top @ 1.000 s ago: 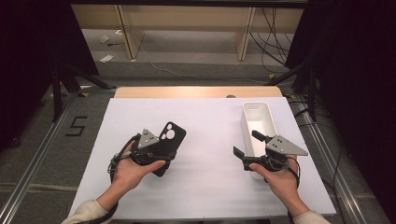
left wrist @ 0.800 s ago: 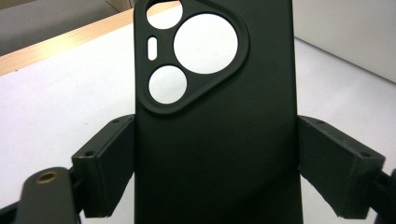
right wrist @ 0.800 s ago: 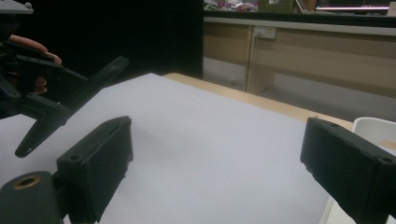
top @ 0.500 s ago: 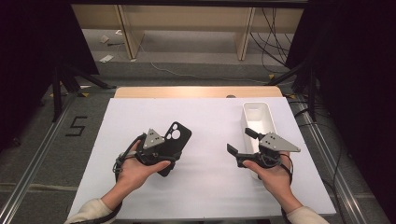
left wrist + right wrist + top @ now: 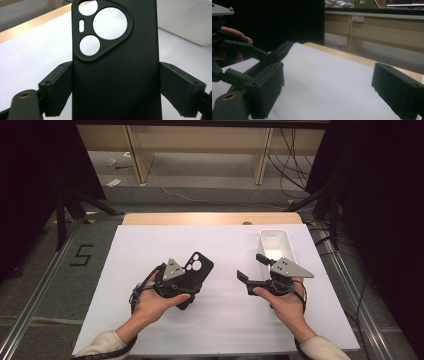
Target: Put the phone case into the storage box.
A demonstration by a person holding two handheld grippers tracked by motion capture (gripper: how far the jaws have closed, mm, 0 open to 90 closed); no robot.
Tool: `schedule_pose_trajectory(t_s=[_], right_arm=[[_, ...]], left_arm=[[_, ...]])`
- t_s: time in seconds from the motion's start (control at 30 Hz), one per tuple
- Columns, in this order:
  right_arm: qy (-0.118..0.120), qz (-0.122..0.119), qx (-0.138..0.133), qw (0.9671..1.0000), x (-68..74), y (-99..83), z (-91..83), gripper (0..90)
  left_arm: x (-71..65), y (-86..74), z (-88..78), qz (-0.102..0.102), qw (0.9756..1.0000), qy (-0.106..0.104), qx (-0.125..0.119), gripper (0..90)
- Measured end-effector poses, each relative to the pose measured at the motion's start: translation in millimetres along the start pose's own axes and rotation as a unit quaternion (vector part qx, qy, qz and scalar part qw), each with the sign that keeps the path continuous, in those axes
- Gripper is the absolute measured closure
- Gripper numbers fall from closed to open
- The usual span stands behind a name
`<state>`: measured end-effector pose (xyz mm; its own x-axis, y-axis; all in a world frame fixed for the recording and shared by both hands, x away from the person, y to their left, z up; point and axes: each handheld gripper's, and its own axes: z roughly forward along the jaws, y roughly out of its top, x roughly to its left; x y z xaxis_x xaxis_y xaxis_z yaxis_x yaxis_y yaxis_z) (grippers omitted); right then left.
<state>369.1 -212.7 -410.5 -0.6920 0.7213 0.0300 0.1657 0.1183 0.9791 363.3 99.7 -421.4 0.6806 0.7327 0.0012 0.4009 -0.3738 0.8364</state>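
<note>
between the hands: bare white surface (image 5: pixel 225 285), open passage.
right edge: white bin (image 5: pixel 275 245) stands just beyond the right hand-held gripper (image 5: pixel 252 270).
left side: phone case (image 5: pixel 192 272) fills the left hand-held gripper (image 5: pixel 187 285).

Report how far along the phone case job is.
Done: the left tool has the black phone case clamped across its width, tilted up off the white table cover. In hand: the right tool is open and empty, pointing toward the case. Left, probably: a second grip or handover; the white bin looks empty.
</note>
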Motion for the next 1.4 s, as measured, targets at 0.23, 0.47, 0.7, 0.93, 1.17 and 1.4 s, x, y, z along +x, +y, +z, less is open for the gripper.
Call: schedule_pose_trajectory(t_s=[0.23, 0.47, 0.7, 0.93, 1.17, 1.4], right_arm=[[0.008, 0.002, 0.000, 1.0000, 2.8, 2.7, 9.6, 12.0], [0.010, 0.007, 0.001, 0.9999, 3.0, 4.5, 17.6, 12.1], [0.016, 0.008, 0.001, 0.9998, 5.8, 6.6, 25.2, 12.1], [0.021, 0.007, 0.005, 0.9997, 9.5, 8.0, 33.4, 12.1], [0.027, 0.011, 0.008, 0.9996, 11.5, 9.0, 40.9, 12.1], [0.031, 0.017, 0.013, 0.9993, 14.4, 8.8, 47.5, 12.1]], left_arm=[[-5.6, 1.6, 4.5, 0.009, 0.9999, -0.006, 0.002, 15.6], [-11.4, 2.2, 9.1, 0.016, 0.9998, -0.011, 0.003, 15.6], [-16.1, 2.8, 12.7, 0.022, 0.9996, -0.015, 0.007, 15.6], [-22.2, 4.8, 17.0, 0.033, 0.9992, -0.018, 0.009, 15.6], [-28.1, 5.9, 19.9, 0.041, 0.9988, -0.027, 0.007, 15.6], [-32.1, 7.1, 21.5, 0.048, 0.9984, -0.028, 0.003, 15.5]])
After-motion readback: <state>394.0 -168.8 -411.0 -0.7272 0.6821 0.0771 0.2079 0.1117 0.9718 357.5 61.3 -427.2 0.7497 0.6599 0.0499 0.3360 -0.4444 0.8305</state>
